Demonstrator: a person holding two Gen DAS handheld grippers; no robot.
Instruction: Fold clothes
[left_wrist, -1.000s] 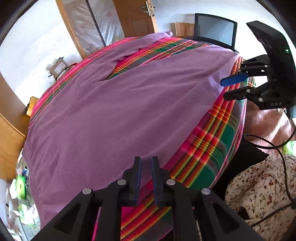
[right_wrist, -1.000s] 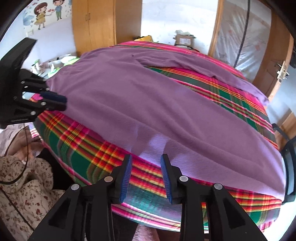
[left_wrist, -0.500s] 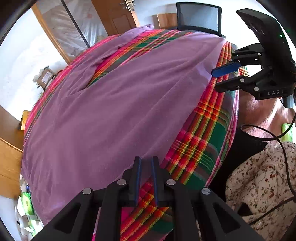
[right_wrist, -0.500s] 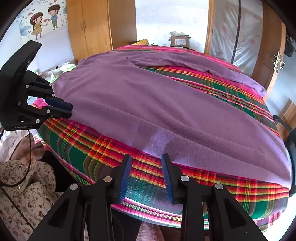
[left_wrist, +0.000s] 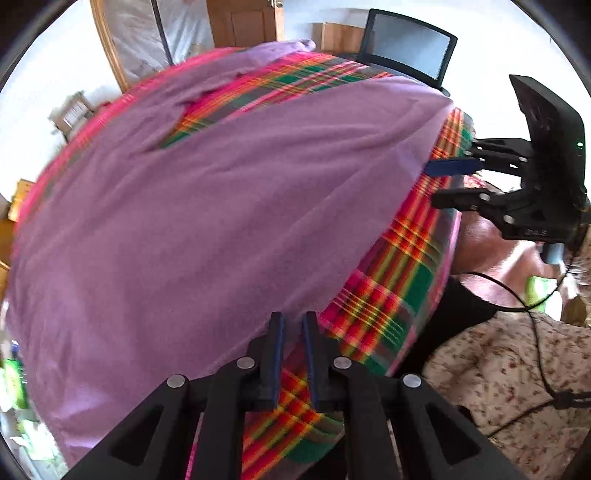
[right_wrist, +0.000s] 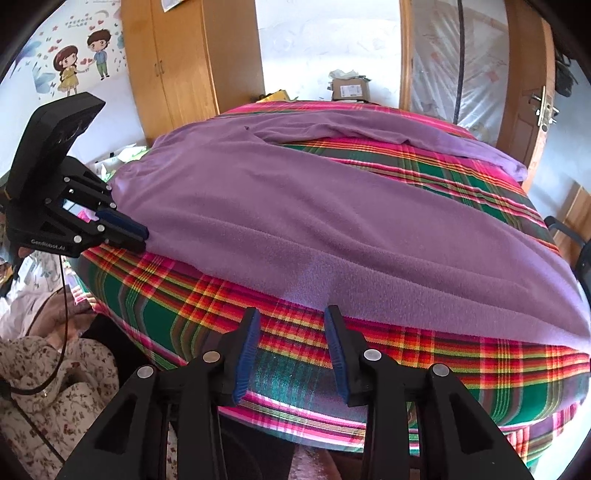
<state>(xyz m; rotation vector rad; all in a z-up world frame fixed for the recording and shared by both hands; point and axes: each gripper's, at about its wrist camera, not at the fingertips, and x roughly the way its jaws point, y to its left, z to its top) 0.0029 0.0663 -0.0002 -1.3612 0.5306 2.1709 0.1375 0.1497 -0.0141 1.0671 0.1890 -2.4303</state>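
Currently: purple fleece garment (right_wrist: 332, 221) lies spread flat on the bed, on top of a plaid bedspread (right_wrist: 155, 306) in red, green and pink. In the right wrist view its long axis runs from the left middle of the frame down to the lower right; one long sleeve (right_wrist: 369, 133) branches off near the upper centre and runs to the right edge, leaving a wedge of plaid bare between sleeve and body. Near hem edge runs diagonally just above the right gripper's fingers.

Right gripper (right_wrist: 291, 350), lower centre of its own view: fingers spread, and they have just been opening further. Only bedspread and the hem edge show in the gap; pads not pressing on cloth.

Left gripper (left_wrist: 293, 354), lower centre of the left wrist view: fingers close together with a narrow slit between them, over the garment's edge where purple meets plaid. Cannot tell whether cloth is pinched. In the right wrist view the same gripper (right_wrist: 136, 238) sits at left middle, tips touching the garment's left corner.

Left wrist view is motion-blurred. A person's floral-print clothing (right_wrist: 55, 387) fills the lower left of the right wrist view.
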